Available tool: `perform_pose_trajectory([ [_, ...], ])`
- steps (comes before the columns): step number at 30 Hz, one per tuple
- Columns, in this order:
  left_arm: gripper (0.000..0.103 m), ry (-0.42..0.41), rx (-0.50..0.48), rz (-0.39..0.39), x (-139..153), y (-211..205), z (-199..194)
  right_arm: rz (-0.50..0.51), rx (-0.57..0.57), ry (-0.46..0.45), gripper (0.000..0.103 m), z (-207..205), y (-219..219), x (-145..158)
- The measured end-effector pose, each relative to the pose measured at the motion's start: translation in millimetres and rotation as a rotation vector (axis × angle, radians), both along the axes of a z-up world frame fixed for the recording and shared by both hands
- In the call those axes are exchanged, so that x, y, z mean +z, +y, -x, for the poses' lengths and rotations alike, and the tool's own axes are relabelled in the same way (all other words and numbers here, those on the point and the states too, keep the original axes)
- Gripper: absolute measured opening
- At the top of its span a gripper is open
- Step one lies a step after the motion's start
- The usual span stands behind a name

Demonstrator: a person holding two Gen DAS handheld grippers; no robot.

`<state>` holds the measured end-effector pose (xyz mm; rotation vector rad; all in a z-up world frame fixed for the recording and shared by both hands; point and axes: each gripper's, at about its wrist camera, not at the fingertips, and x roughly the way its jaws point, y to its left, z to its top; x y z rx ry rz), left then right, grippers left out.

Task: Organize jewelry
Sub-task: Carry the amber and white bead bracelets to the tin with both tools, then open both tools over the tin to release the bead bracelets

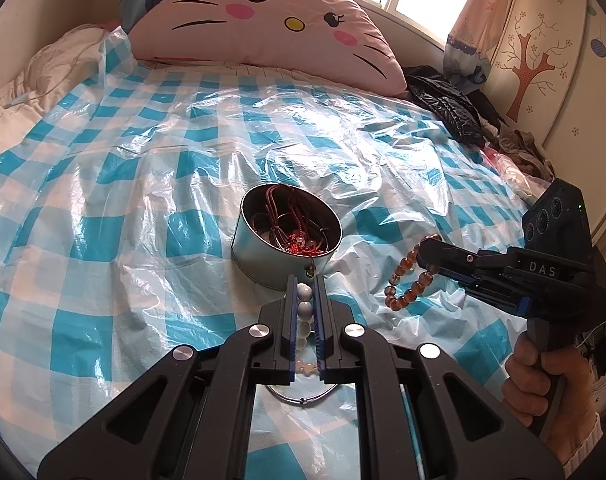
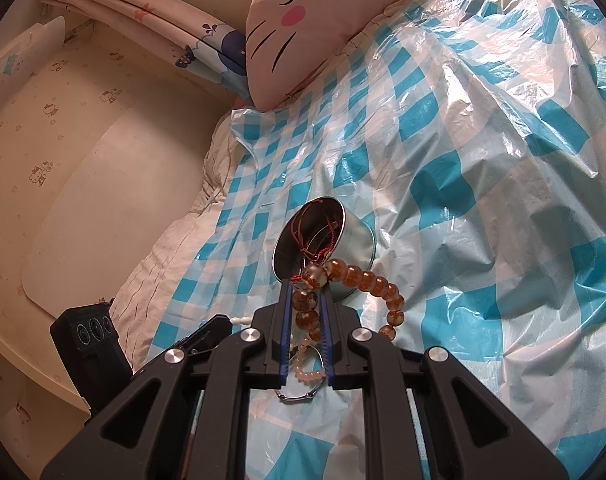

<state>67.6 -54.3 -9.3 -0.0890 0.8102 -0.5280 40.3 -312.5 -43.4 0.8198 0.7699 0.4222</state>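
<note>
**Bracelets pinched in both grippers beside the tin**

Beads fill the narrow gap of each tool. The left gripper (image 1: pixel 305 292) is pressed together on a white bead bracelet (image 1: pixel 305 307), whose pale beads sit stacked between its two blue-edged fingers and trail back toward the camera. The right gripper (image 2: pixel 305 294) is pinching an amber bead bracelet (image 2: pixel 373 282); a few brown beads are caught between its fingers and the rest of the loop hangs free to the right. From the left wrist view that same amber loop dangles from the right tool's tip above the checked plastic sheet (image 1: pixel 103 184), to the right of the tin, with a person's hand (image 1: pixel 543 376) gripping the handle.

Just beyond both tips stands a round metal tin (image 1: pixel 279 256) on the sheet. It already holds red cord pieces (image 1: pixel 299 242) and some thin wire hoops, so part of the sorting looks done. Left to do, by my reading: both bracelets have yet to go in the tin. A thin metal bangle (image 2: pixel 299 394) also lies on the sheet near and below the grippers, with a small pinkish bead string (image 2: pixel 305 366) beside it.

A pink cat-face pillow (image 1: pixel 271 28) leans at the far end of the bed.
</note>
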Motion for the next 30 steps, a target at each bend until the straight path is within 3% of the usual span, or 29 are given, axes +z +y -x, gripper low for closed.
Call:
perform_pose_trajectory([
  [10, 0.007, 0.02, 0.0, 0.108, 8, 11, -5, 0.008, -0.007, -0.011, 0.015, 1, -2, 4],
  [18, 0.007, 0.001, -0.039, 0.094, 21, -9, -12, 0.004, -0.007, -0.022, 0.015, 2, -3, 7],
  [30, 0.007, 0.028, -0.027, 0.15, 25, -36, -74, -0.022, -0.021, -0.05, 0.015, 6, -8, 12],
])
